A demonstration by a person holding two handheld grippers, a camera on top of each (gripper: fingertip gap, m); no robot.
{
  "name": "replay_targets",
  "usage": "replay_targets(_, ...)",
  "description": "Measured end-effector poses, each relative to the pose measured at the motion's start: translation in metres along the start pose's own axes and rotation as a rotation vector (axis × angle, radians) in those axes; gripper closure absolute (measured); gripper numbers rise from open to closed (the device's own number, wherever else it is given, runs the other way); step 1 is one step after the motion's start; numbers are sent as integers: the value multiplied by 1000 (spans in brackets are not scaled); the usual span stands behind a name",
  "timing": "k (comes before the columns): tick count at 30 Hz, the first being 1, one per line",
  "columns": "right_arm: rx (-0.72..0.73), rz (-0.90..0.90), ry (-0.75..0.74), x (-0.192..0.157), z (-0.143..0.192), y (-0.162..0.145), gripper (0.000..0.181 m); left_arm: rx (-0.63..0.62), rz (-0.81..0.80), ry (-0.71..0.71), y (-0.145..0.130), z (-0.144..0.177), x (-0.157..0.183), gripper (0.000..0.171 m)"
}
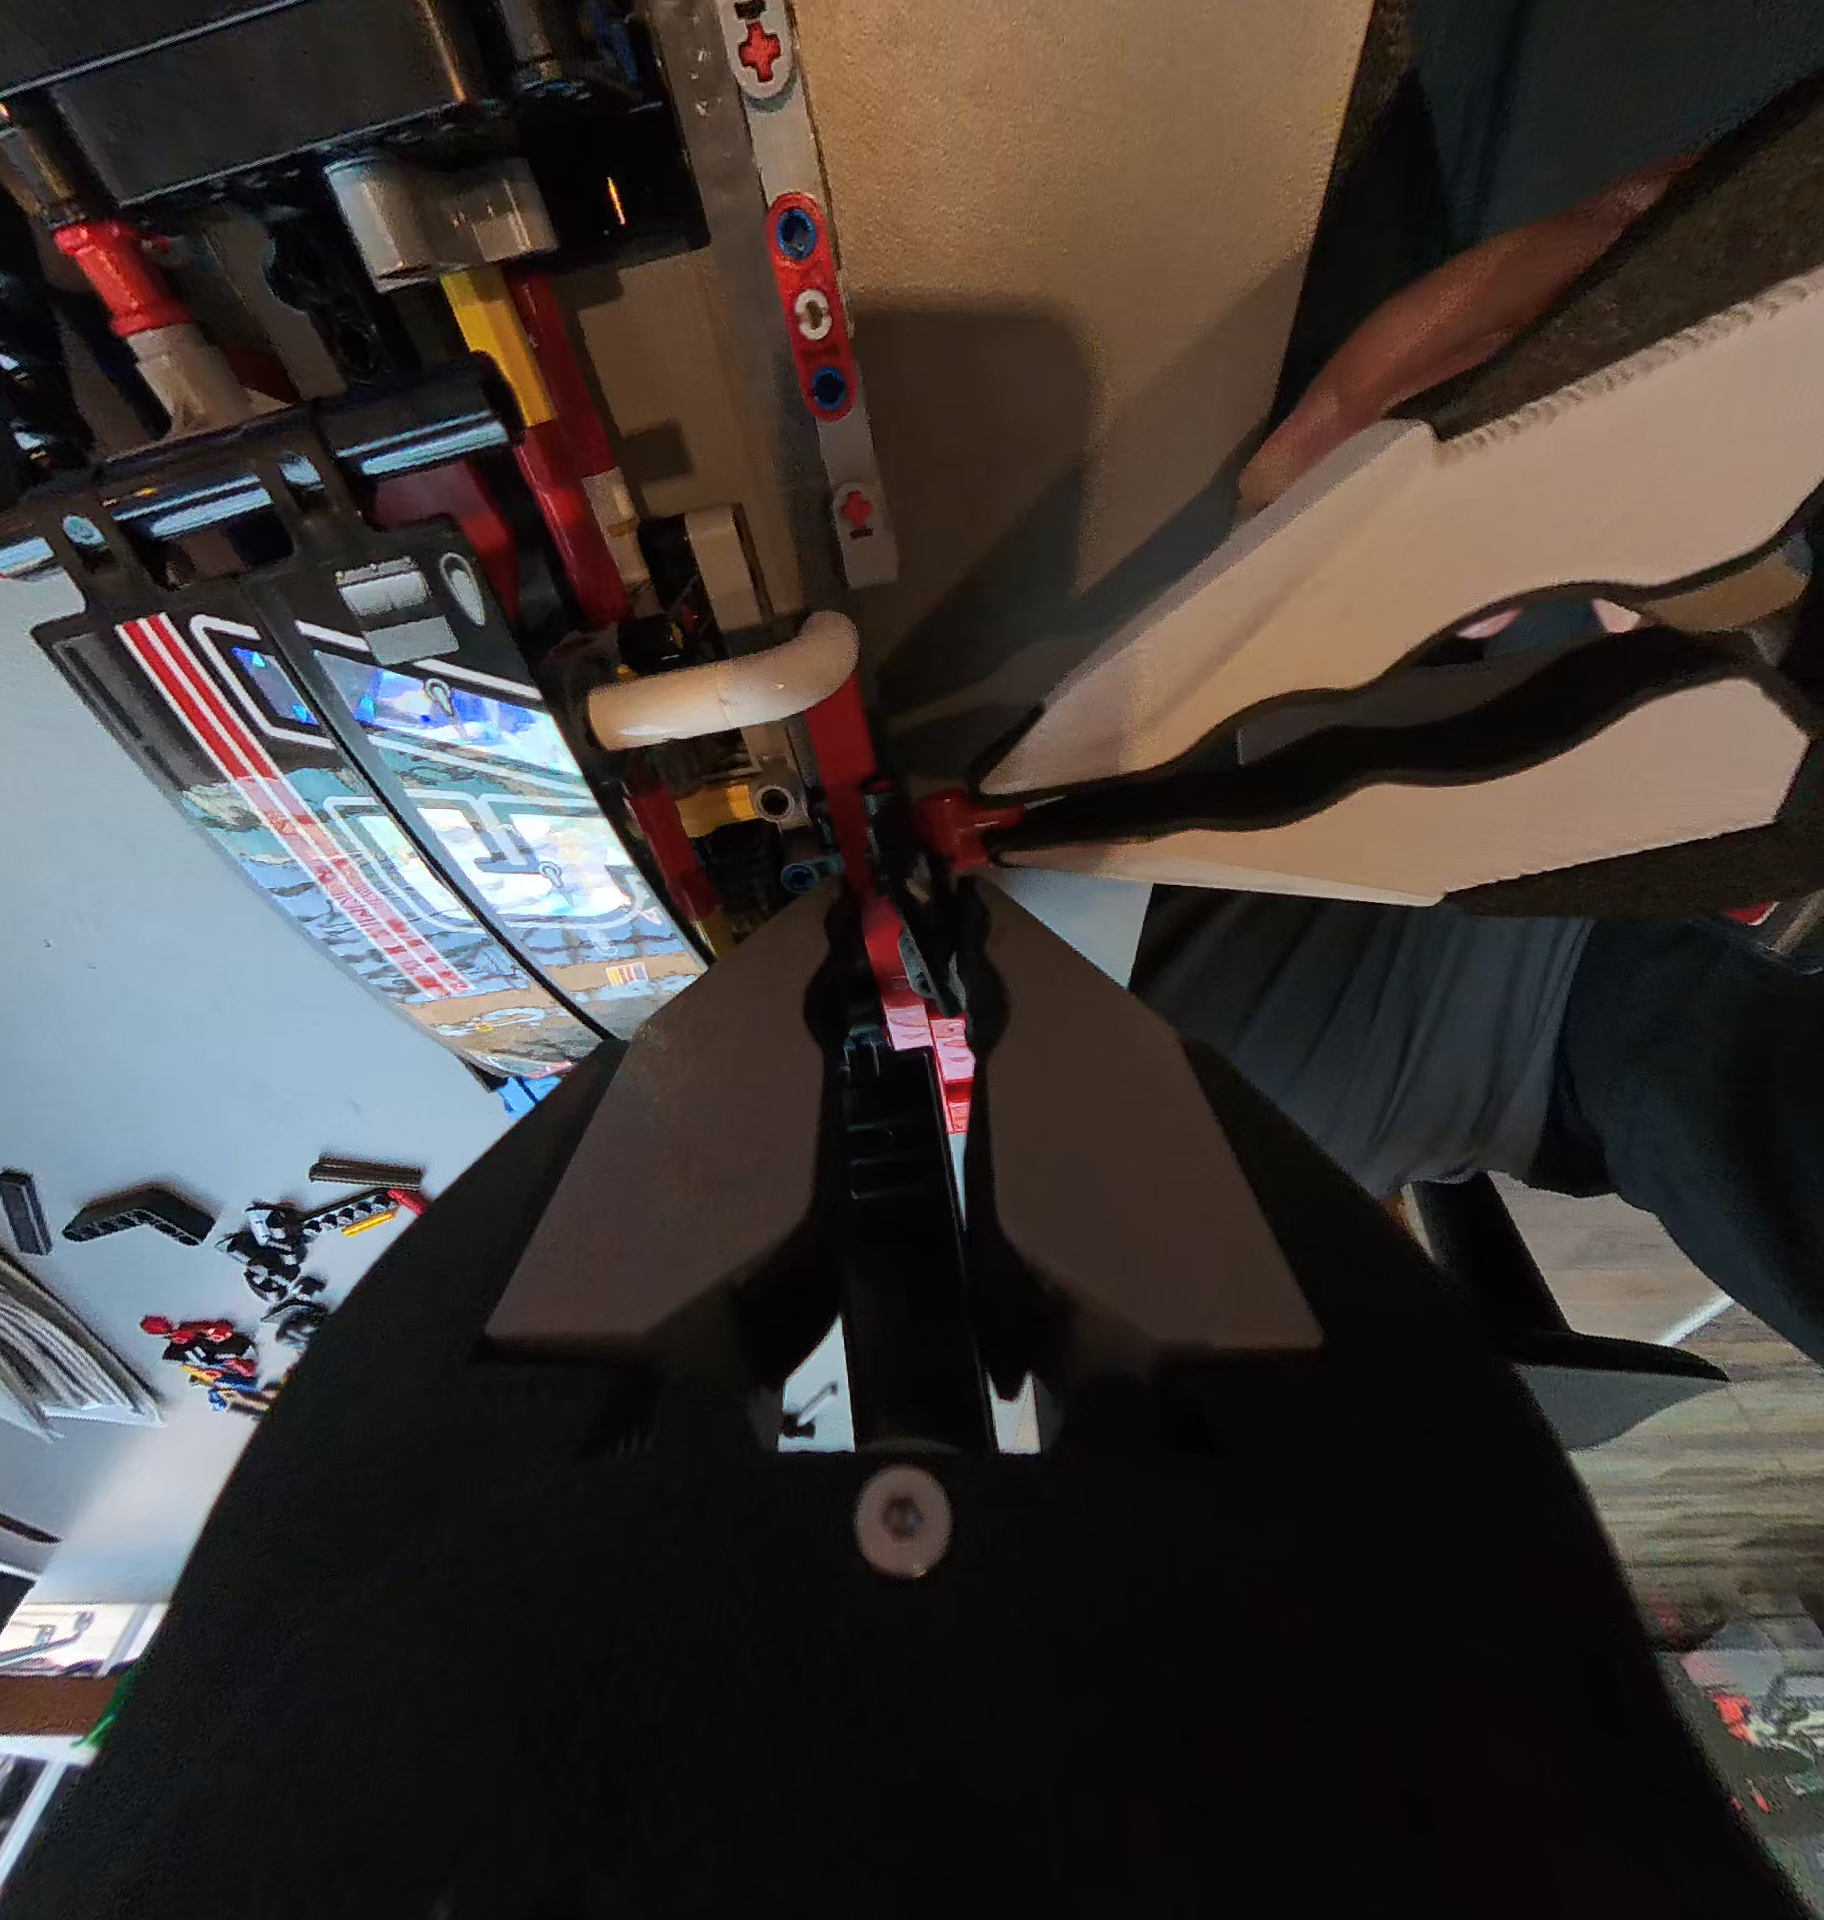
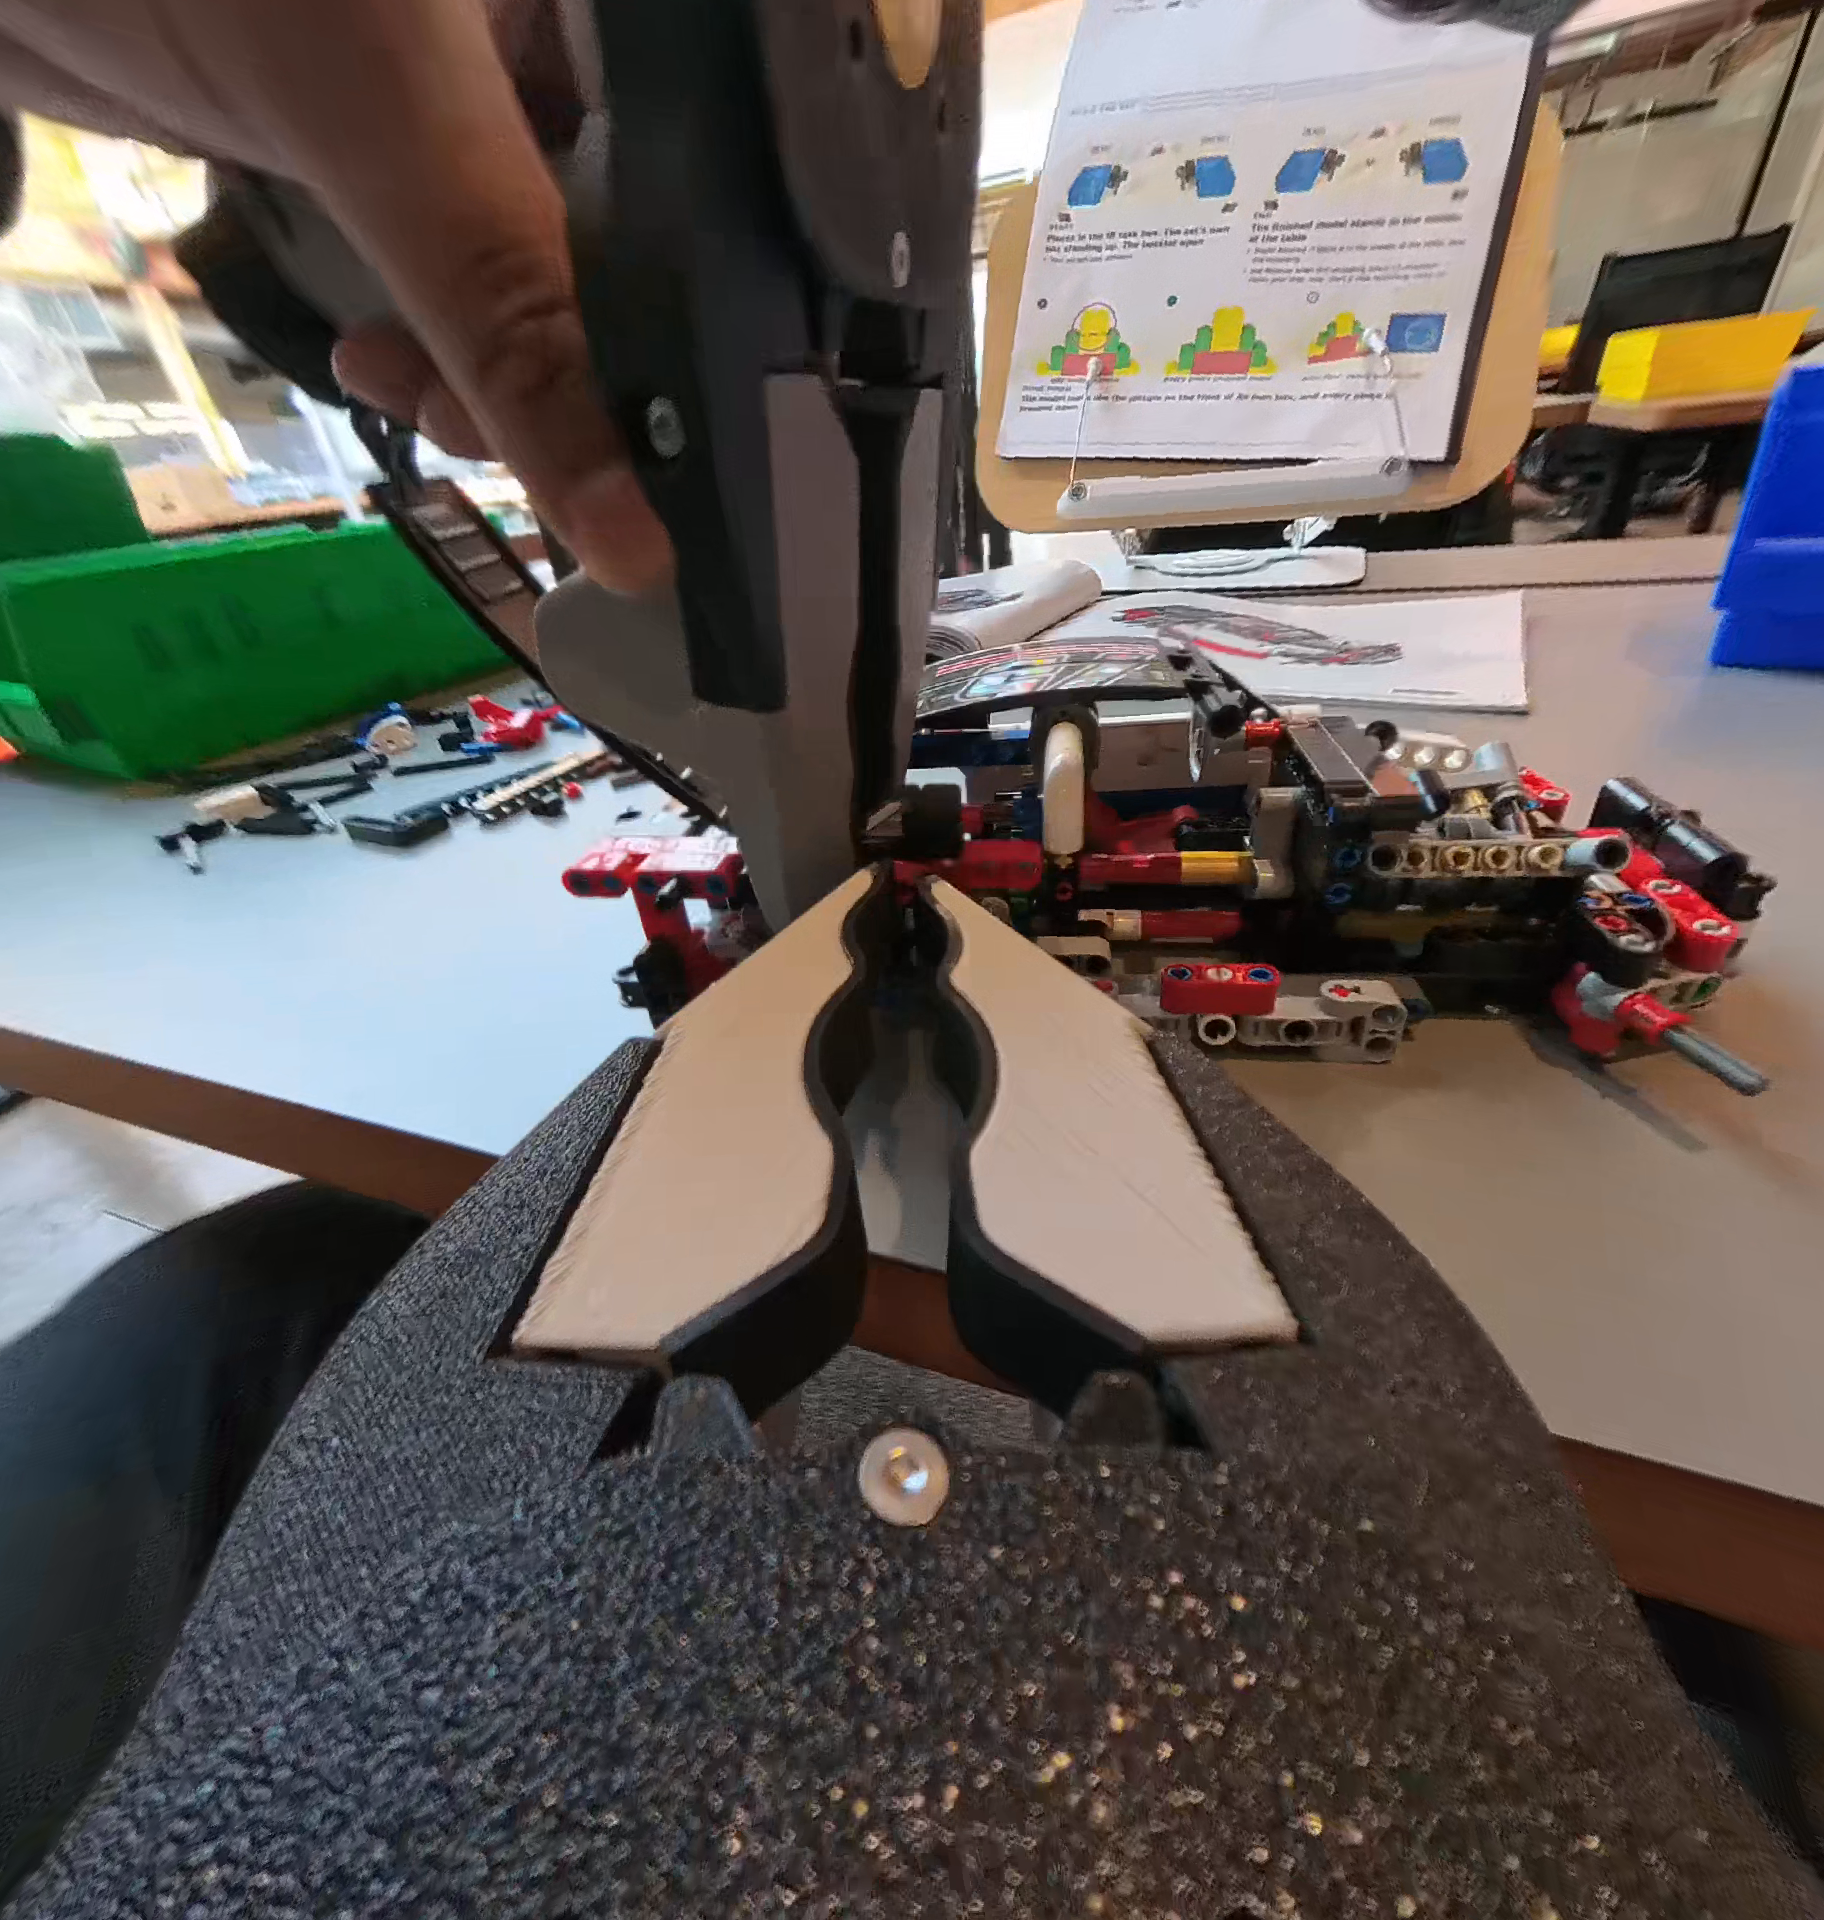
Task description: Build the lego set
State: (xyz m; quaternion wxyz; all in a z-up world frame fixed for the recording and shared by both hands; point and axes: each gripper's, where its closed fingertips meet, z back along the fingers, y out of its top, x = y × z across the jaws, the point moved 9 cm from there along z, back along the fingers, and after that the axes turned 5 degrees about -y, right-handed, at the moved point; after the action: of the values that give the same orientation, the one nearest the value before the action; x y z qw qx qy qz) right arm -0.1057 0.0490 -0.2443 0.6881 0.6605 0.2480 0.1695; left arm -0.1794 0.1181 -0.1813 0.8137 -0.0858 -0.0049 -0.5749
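Left hand-held gripper point(image 1: 903, 925) pinching lego car point(image 2: 1251, 862) red beam, right hand-held gripper point(image 2: 900, 894) pinching small red pin point(image 1: 952, 826), printed instruction sheet point(image 2: 1272, 229) behind.

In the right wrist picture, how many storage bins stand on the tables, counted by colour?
Green bins: 1
Blue bins: 1
Yellow bins: 1
Total: 3

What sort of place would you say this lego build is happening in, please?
Probably a workshop or lab workbench rather than a home. A printed instruction sheet stands on a stand behind the half-built lego car, green bins and a blue bin sit on the grey table, and more desks show behind.
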Motion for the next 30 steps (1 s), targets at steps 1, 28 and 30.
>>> replay_targets(1, 3, 39, -12, -2, 0, -1, 181, 8, -4, -1, -1, 0, 0, 156)
replay_targets(28, 20, 432, -161, -20, -3, -6, 181, 52, -5, -33, -4, 2, -4, 157)
replay_targets(30, 28, 452, -179, -21, -2, -6, 181, 61, 0, -50, -1, 2, -4, 157)
